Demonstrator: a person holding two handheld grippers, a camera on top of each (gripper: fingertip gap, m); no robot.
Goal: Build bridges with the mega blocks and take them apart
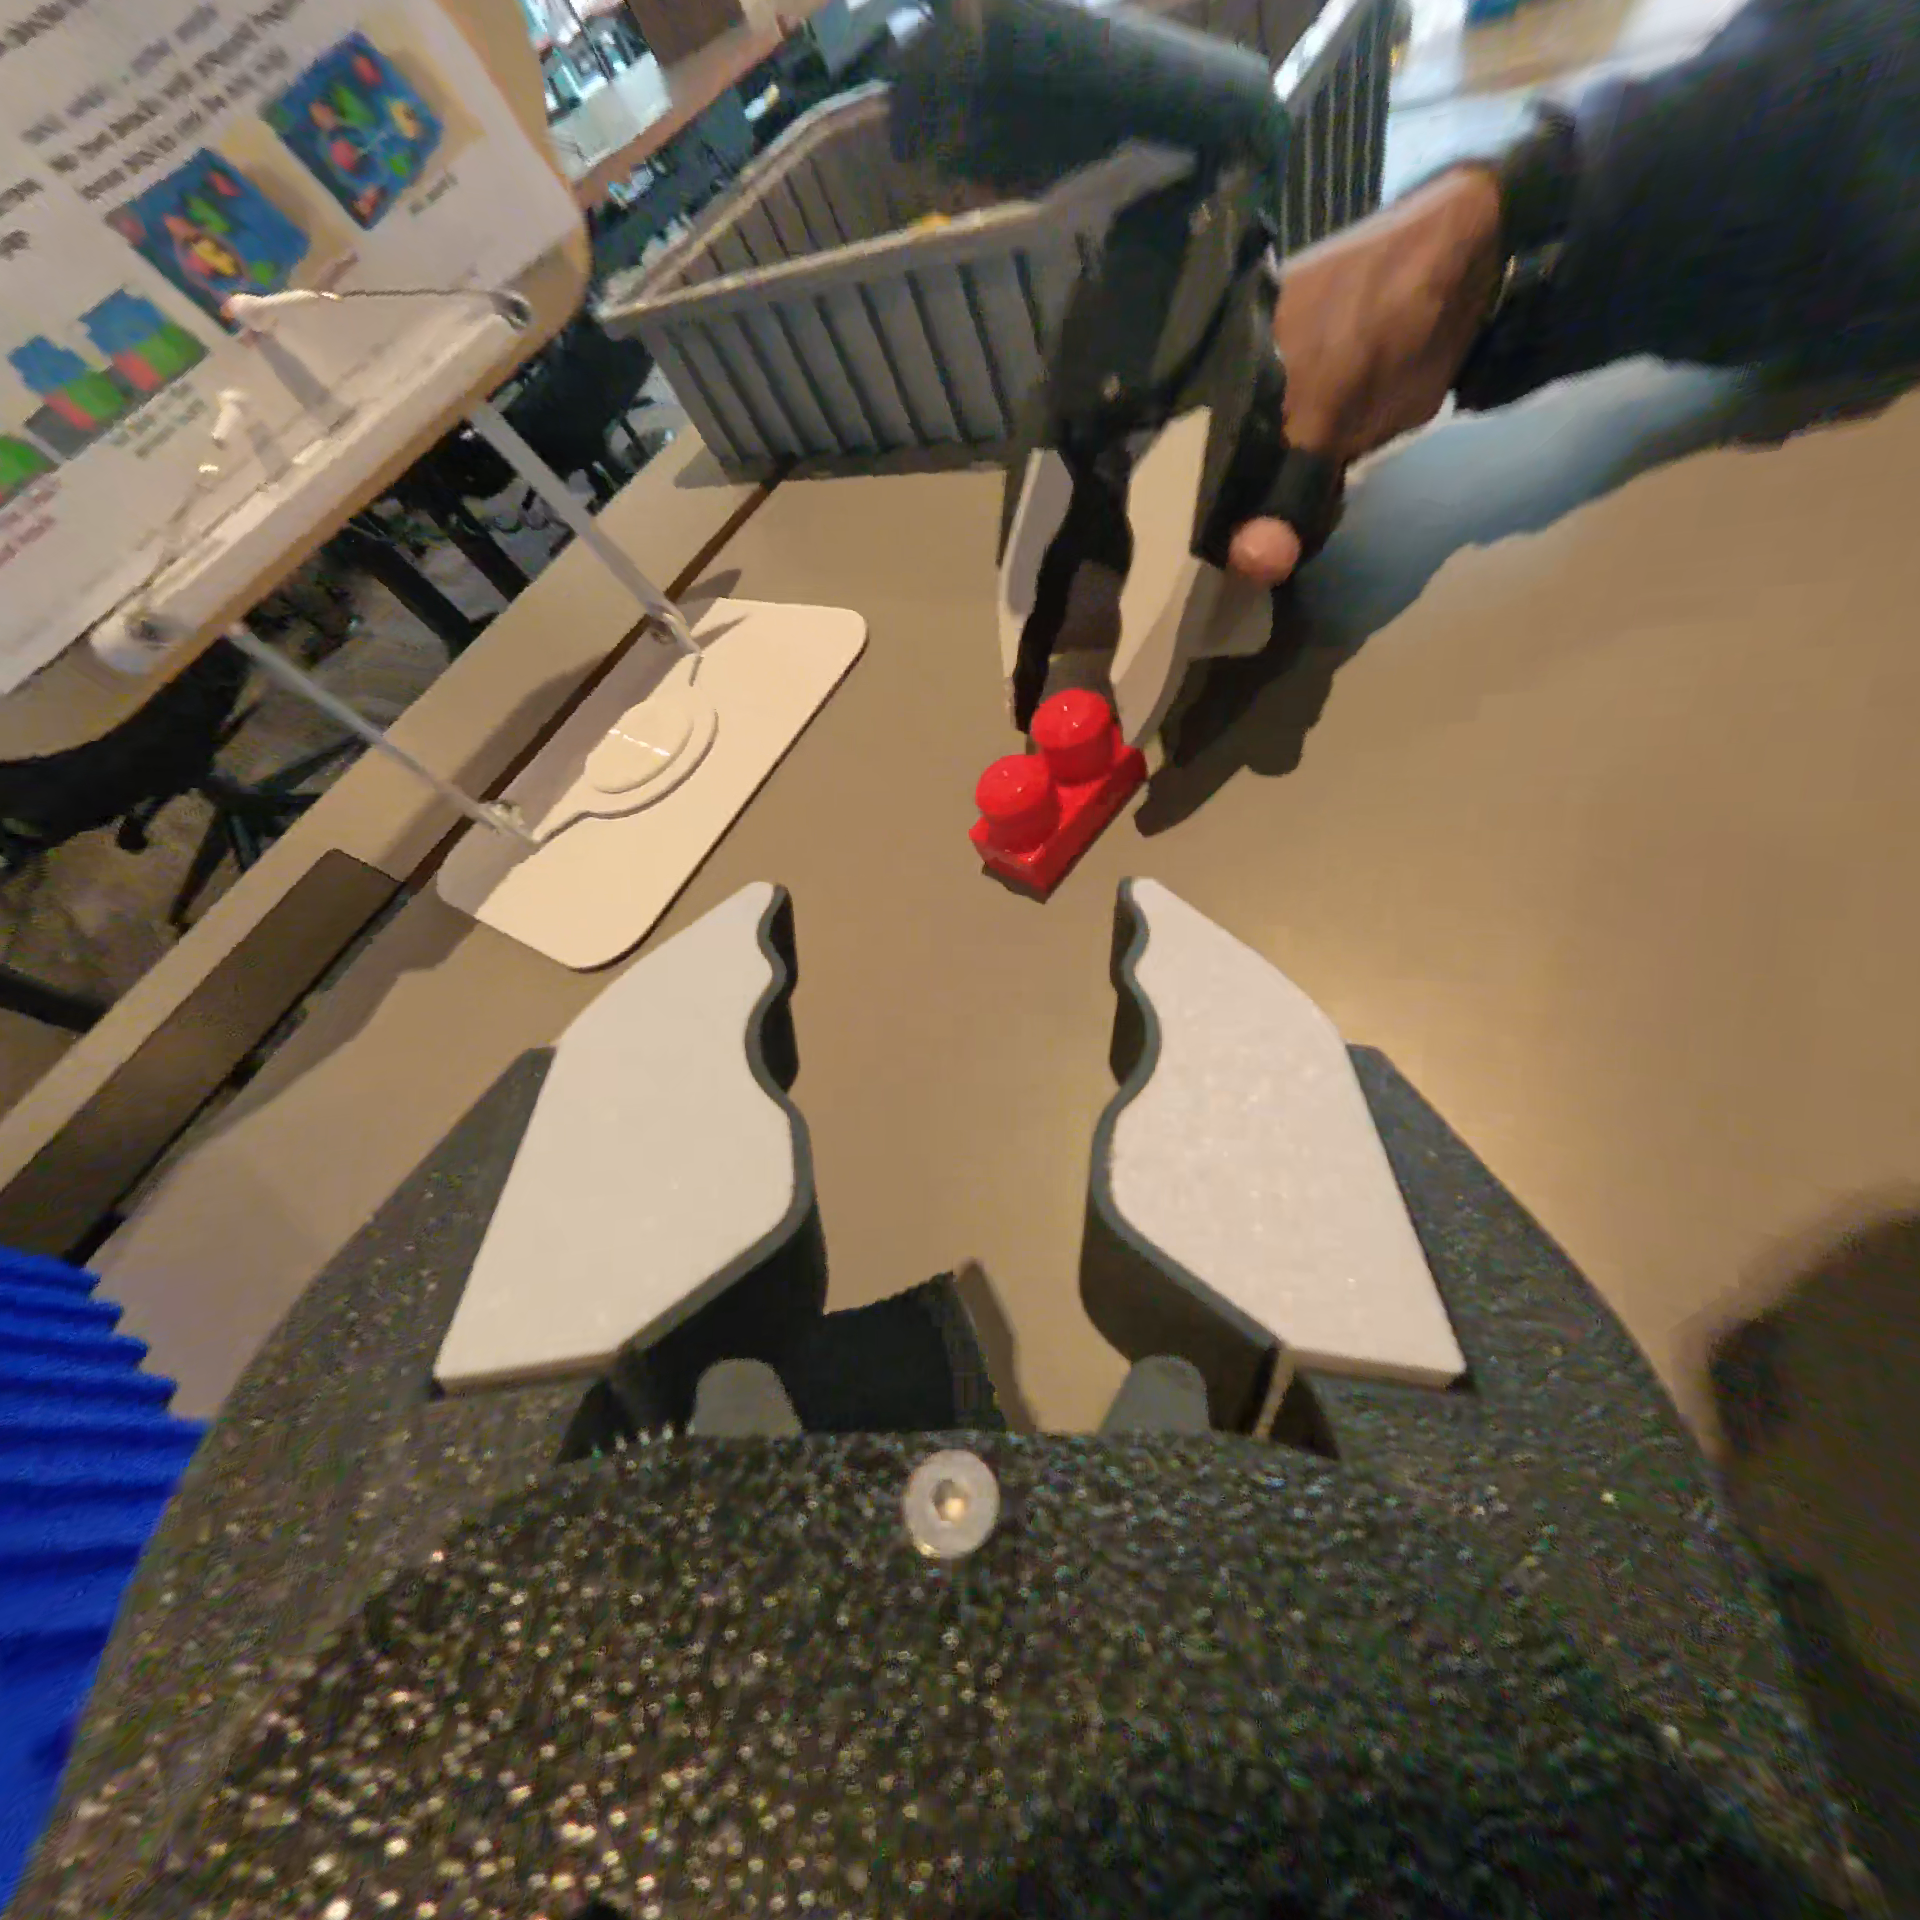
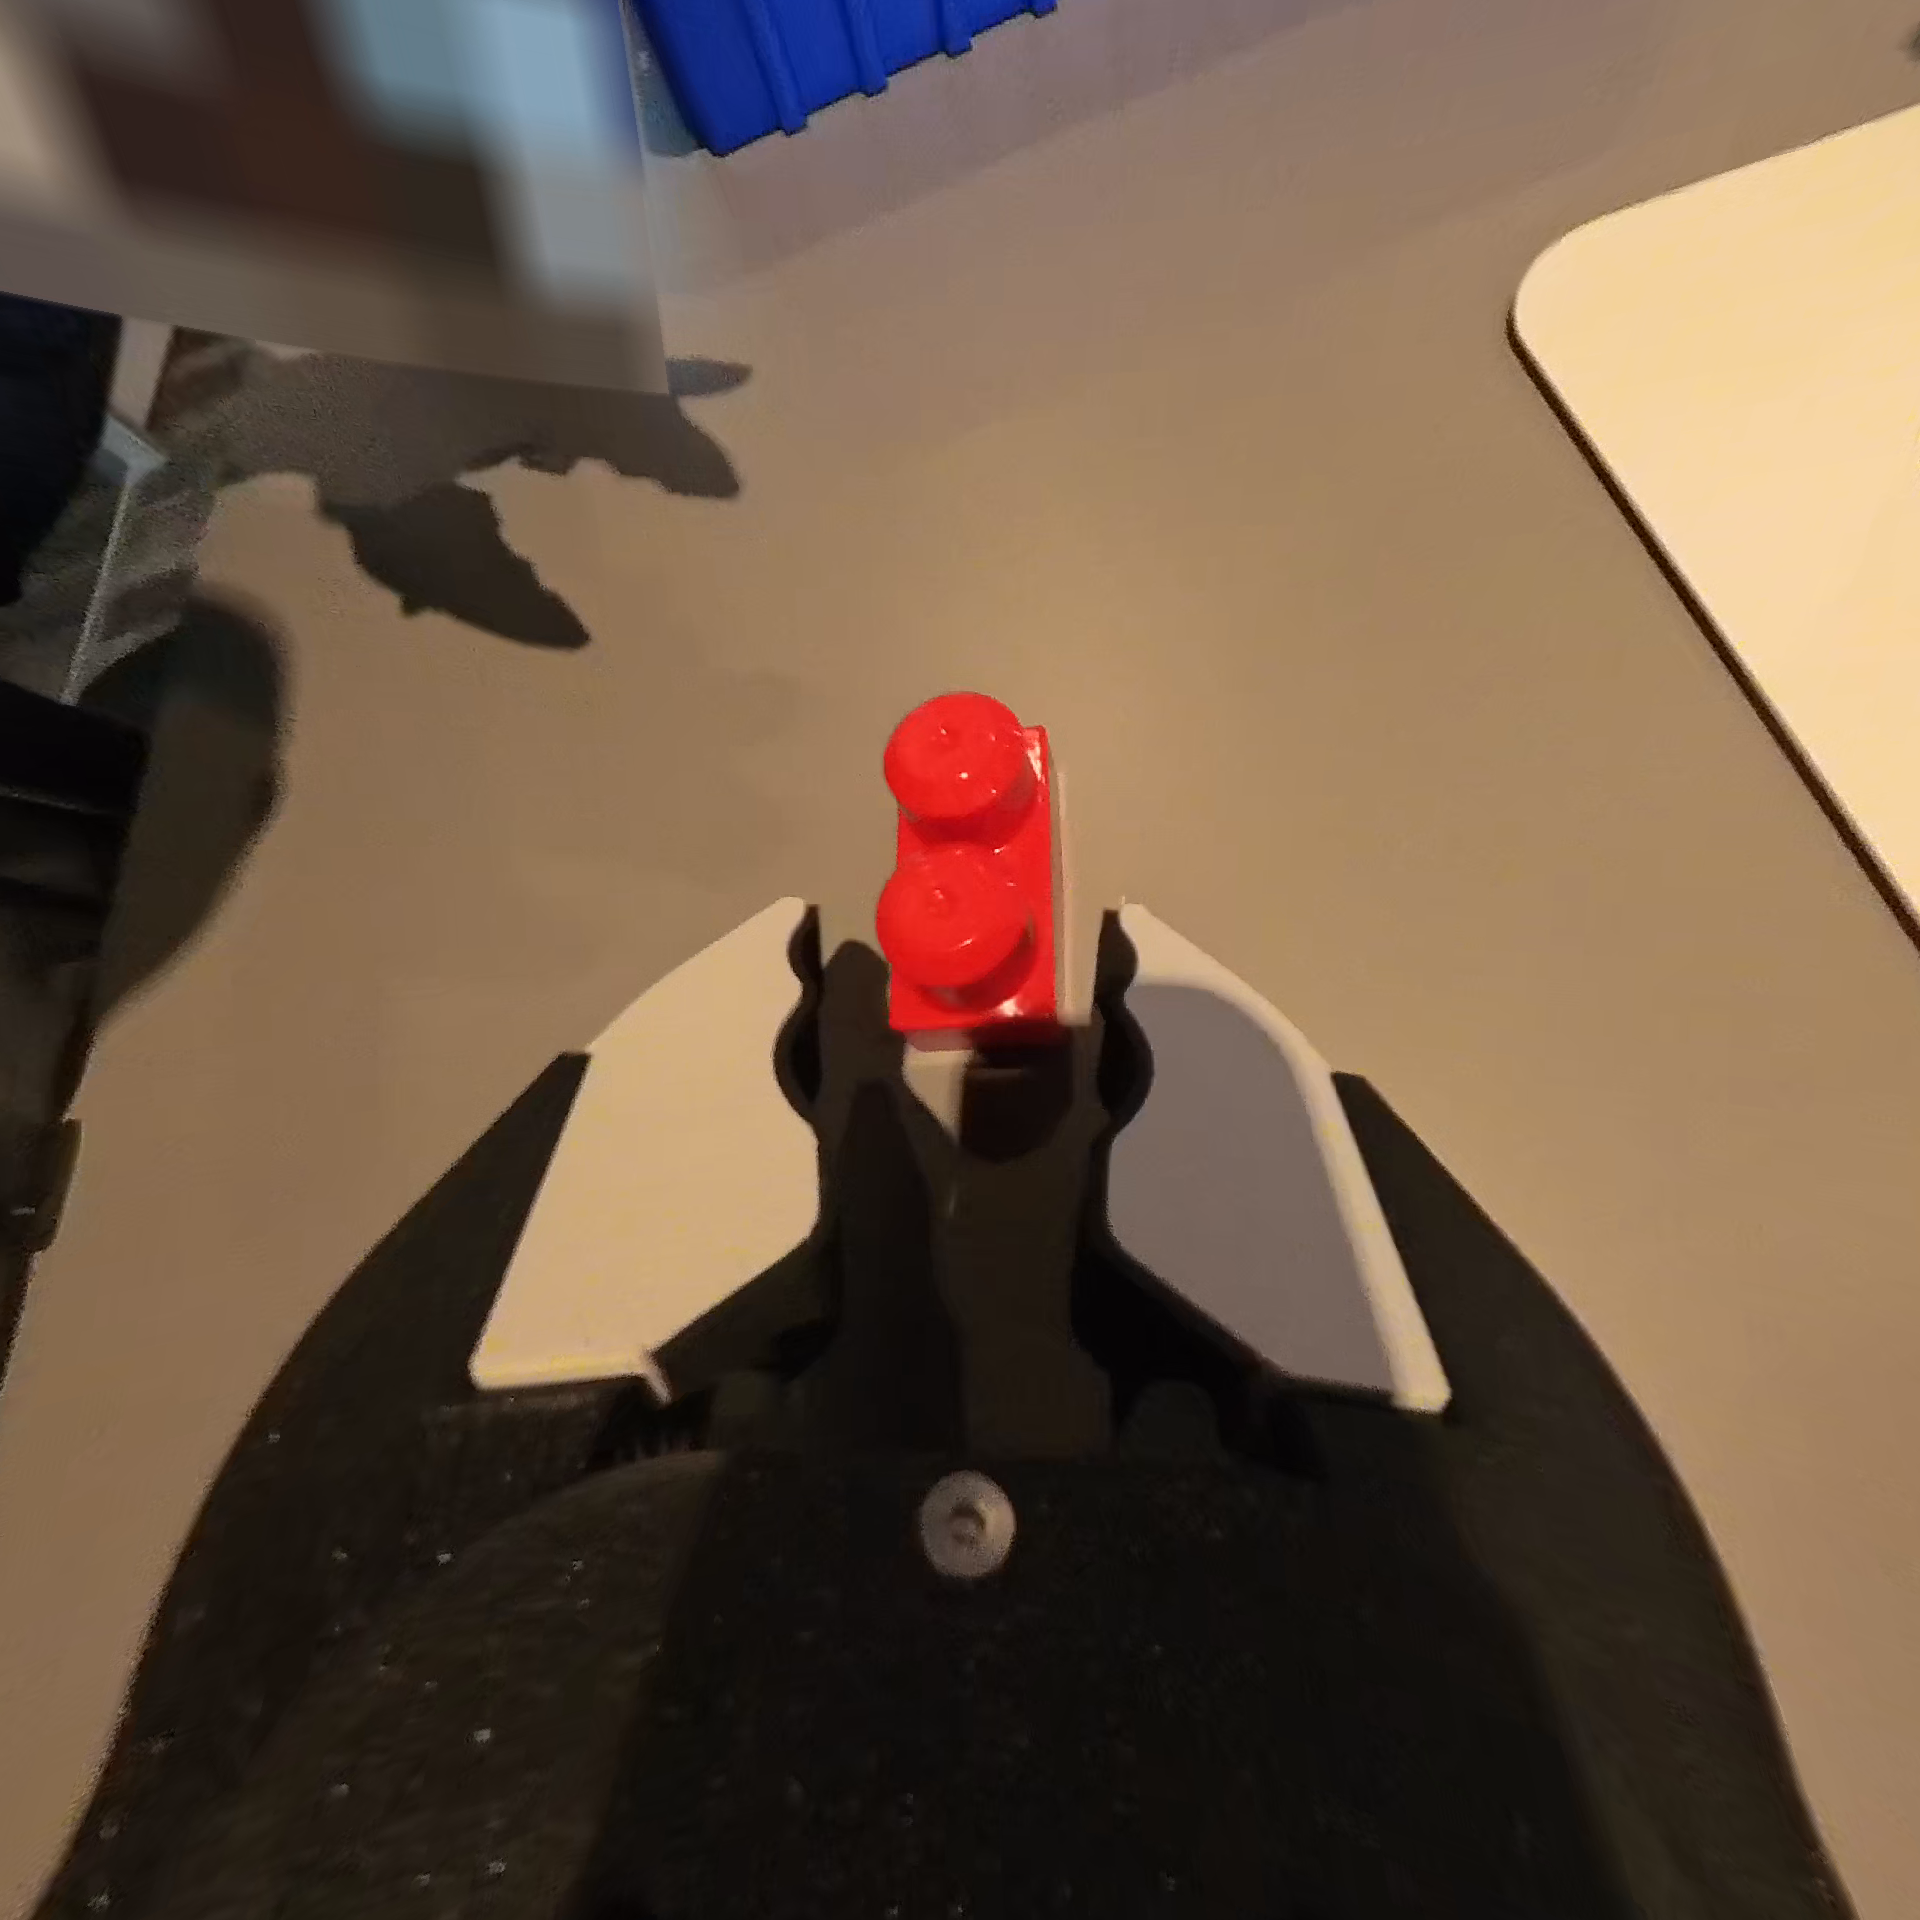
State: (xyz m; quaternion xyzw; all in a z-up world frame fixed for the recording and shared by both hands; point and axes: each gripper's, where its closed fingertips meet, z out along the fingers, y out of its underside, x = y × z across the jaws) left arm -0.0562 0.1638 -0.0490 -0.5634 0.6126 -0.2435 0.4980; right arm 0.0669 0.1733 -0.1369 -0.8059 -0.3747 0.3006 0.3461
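A red two-stud mega block (image 1: 1029, 821) lies flat on the tan table (image 1: 1455, 935). My left gripper (image 1: 956, 914) is open and empty, its fingertips a short way in front of the block's near end. My right gripper (image 1: 1086, 717), held by a hand, comes down from the far side with its tips on either side of the block's far end. In the right wrist view the right gripper (image 2: 958, 914) is open around the near stud of the red block (image 2: 966, 769), with a small gap on each side. The block rests on the table.
A grey slatted crate (image 1: 862, 343) stands at the back of the table. A white stand base (image 1: 675, 769) with wire legs holds an instruction board (image 1: 208, 260) at the left; the base also shows in the right wrist view (image 2: 1714, 416). A blue bin (image 2: 831, 62) stands beyond the block.
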